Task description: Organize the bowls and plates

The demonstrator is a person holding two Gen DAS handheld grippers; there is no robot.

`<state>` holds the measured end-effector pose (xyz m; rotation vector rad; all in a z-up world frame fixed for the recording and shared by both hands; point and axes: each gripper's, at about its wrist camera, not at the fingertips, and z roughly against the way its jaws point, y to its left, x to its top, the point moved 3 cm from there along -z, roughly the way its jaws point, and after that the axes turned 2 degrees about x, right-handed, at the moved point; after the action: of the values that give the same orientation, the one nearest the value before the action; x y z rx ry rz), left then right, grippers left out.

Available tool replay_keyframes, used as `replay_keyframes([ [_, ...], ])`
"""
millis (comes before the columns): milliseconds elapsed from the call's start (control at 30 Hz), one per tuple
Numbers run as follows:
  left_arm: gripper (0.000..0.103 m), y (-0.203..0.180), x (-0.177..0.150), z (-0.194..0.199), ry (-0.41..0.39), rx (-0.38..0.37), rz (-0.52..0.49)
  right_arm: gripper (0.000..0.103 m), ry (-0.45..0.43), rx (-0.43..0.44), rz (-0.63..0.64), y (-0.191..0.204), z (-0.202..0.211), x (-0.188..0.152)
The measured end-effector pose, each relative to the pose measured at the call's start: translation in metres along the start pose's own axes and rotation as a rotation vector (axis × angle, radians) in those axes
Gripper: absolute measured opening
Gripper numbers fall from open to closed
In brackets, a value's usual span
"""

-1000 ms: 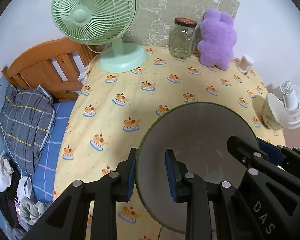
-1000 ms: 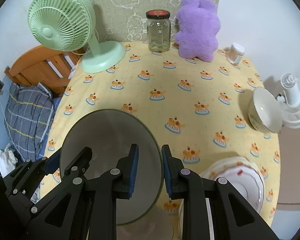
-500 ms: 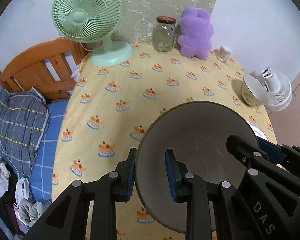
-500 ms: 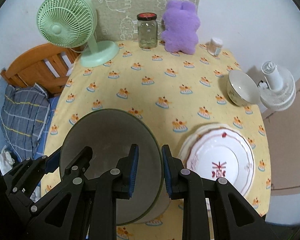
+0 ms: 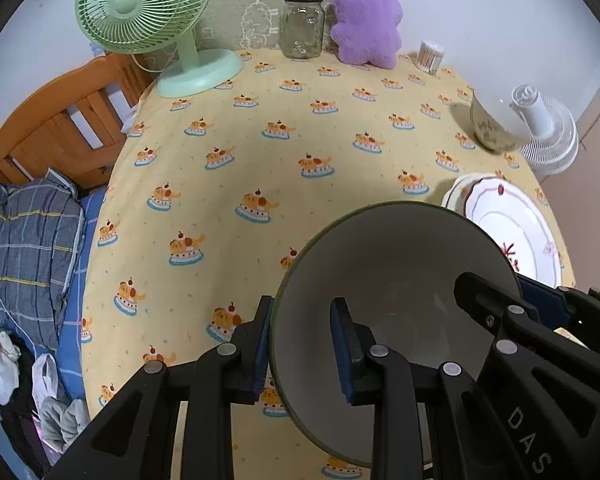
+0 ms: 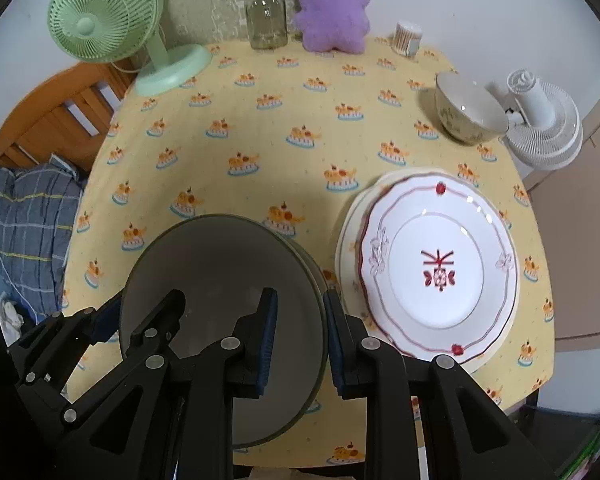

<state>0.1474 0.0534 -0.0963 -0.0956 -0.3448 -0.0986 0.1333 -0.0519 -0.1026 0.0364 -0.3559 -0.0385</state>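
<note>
Both grippers hold one grey bowl with a dark green rim (image 5: 392,264) (image 6: 220,272) above the table's near edge. My left gripper (image 5: 300,344) is shut on its left rim. My right gripper (image 6: 300,336) is shut on its right rim. A stack of white plates with red trim (image 6: 440,264) (image 5: 512,224) lies right of the bowl. A cream patterned bowl (image 6: 466,108) (image 5: 492,124) stands at the far right of the table.
The yellow tablecloth (image 6: 284,128) covers the table. At the back stand a green fan (image 6: 100,24), a glass jar (image 6: 266,16), a purple plush (image 6: 332,4) and a small container (image 6: 408,36). A white fan (image 6: 540,120) stands off the right edge. A bed (image 5: 32,216) lies left.
Both grippers have lifted and pulled back with the bowl. The plate stack and the cream bowl have come fully into view on the right.
</note>
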Motion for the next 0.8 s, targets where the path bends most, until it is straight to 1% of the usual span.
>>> replay_keyframes([
  [367,0.025,0.003,-0.003,-0.021,0.022,-0.012,0.025,0.027,0.026,-0.012,0.001,0.0,-0.021,0.001],
  [533,0.025,-0.001,-0.001,-0.027,0.021,-0.018,0.031,0.027,0.013,-0.02,-0.002,-0.005,-0.027,0.003],
  [667,0.025,-0.006,0.001,-0.027,0.001,0.001,0.015,0.027,0.008,-0.002,-0.019,-0.011,-0.03,0.004],
  [800,0.025,-0.006,0.002,-0.028,-0.013,0.015,0.02,0.027,-0.013,0.01,-0.016,-0.012,-0.031,0.005],
])
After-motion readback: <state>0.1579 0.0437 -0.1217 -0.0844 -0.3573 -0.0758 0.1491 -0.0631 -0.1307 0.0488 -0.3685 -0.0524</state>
